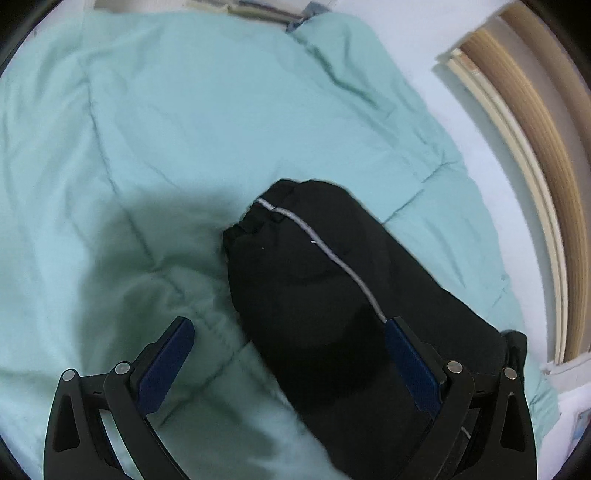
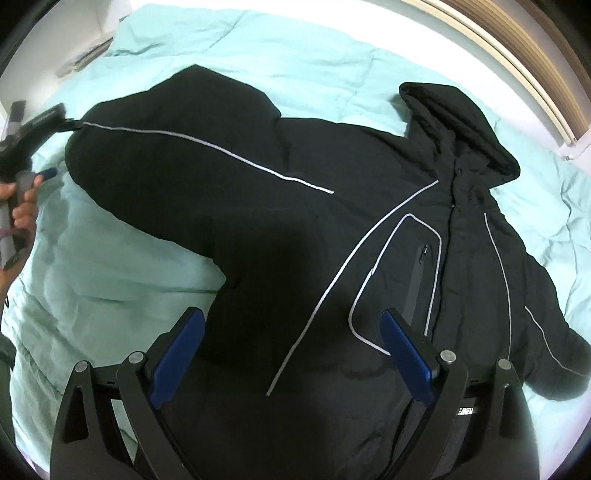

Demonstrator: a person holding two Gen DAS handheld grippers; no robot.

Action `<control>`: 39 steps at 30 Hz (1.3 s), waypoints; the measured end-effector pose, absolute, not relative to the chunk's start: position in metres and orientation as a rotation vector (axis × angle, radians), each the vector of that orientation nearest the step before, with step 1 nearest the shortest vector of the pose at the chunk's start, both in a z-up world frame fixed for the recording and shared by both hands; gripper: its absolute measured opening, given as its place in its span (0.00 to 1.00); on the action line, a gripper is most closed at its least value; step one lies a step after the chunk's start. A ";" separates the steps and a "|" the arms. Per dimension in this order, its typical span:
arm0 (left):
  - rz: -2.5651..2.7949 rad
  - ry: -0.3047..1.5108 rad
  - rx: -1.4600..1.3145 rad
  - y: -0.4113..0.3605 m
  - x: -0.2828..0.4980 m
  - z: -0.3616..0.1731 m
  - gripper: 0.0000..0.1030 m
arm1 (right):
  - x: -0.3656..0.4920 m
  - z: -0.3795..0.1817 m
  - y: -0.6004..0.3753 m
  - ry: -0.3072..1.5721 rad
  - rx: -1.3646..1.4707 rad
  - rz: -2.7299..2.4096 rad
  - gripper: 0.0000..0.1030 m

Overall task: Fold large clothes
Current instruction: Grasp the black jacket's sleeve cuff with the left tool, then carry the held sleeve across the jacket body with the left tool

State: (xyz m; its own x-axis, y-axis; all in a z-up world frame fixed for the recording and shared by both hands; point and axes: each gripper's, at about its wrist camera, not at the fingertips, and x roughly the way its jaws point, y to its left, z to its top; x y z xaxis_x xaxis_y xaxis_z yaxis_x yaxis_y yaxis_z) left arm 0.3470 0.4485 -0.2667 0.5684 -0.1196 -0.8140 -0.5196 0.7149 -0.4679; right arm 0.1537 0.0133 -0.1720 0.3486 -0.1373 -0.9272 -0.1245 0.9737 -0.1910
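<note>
A large black hooded jacket (image 2: 280,229) with thin grey piping lies face up and spread out on a mint-green quilt (image 2: 140,266). Its hood (image 2: 465,122) points to the far right. One sleeve (image 2: 159,144) reaches out to the left; the same sleeve (image 1: 332,280) shows in the left wrist view, cuff end away from me. My left gripper (image 1: 290,328) is open, hovering over the sleeve, empty. It also shows at the left edge of the right wrist view (image 2: 44,147), by the sleeve's cuff. My right gripper (image 2: 293,321) is open above the jacket's body, empty.
The quilt (image 1: 155,122) covers a bed. A wooden and cream frame (image 1: 532,177) runs along the white wall at the right. Stacked items (image 1: 258,13) sit beyond the bed's far end. A person's hand (image 2: 22,206) holds the left gripper.
</note>
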 end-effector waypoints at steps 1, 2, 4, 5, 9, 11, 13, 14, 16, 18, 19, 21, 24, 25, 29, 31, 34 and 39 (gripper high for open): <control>0.265 0.960 -0.769 0.450 0.352 -0.271 0.99 | 0.154 -0.174 0.013 1.222 -0.249 -0.010 0.93; 0.262 0.960 -0.773 0.449 0.354 -0.274 0.99 | 0.154 -0.176 0.012 1.226 -0.251 -0.011 0.93; 0.264 0.961 -0.770 0.450 0.358 -0.279 0.96 | 0.155 -0.180 0.010 1.235 -0.252 -0.015 0.93; 0.268 0.957 -0.764 0.449 0.359 -0.279 0.86 | 0.154 -0.181 0.009 1.238 -0.251 -0.016 0.93; 0.233 0.915 -0.703 0.443 0.350 -0.259 0.20 | 0.157 -0.184 0.006 1.244 -0.241 -0.026 0.93; 0.236 0.875 -0.666 0.440 0.341 -0.239 0.17 | 0.159 -0.184 0.007 1.237 -0.240 -0.023 0.93; 0.224 0.808 -0.654 0.437 0.323 -0.213 0.16 | 0.164 -0.181 0.008 1.214 -0.239 -0.009 0.93; 0.216 0.778 -0.652 0.436 0.315 -0.201 0.16 | 0.168 -0.178 0.009 1.195 -0.234 -0.002 0.93; 0.203 0.726 -0.650 0.434 0.297 -0.178 0.15 | 0.178 -0.170 0.008 1.151 -0.216 0.011 0.93; 0.234 0.731 -0.631 0.433 0.284 -0.170 0.15 | 0.194 -0.161 0.006 1.093 -0.146 0.041 0.90; 0.262 0.759 -0.630 0.435 0.282 -0.175 0.15 | 0.203 -0.159 0.003 1.073 -0.101 0.054 0.88; 0.313 0.840 -0.645 0.441 0.282 -0.199 0.15 | 0.225 -0.160 -0.002 1.053 -0.003 0.074 0.81; 0.329 0.904 -0.702 0.449 0.280 -0.232 0.14 | 0.250 -0.177 -0.001 1.062 0.064 0.081 0.61; 0.325 0.890 -0.686 0.447 0.277 -0.231 0.14 | 0.258 -0.188 0.002 1.081 0.060 0.081 0.58; 0.285 0.832 -0.590 0.429 0.273 -0.206 0.14 | 0.275 -0.241 0.009 1.203 0.039 0.058 0.48; 0.236 0.809 -0.555 0.420 0.275 -0.189 0.14 | 0.280 -0.273 0.014 1.275 0.007 0.055 0.48; 0.162 0.767 -0.481 0.398 0.276 -0.161 0.14 | 0.283 -0.271 0.018 1.282 -0.047 0.088 0.48; -0.030 0.709 -0.398 0.334 0.275 -0.116 0.12 | 0.270 -0.237 -0.012 1.286 0.099 0.141 0.50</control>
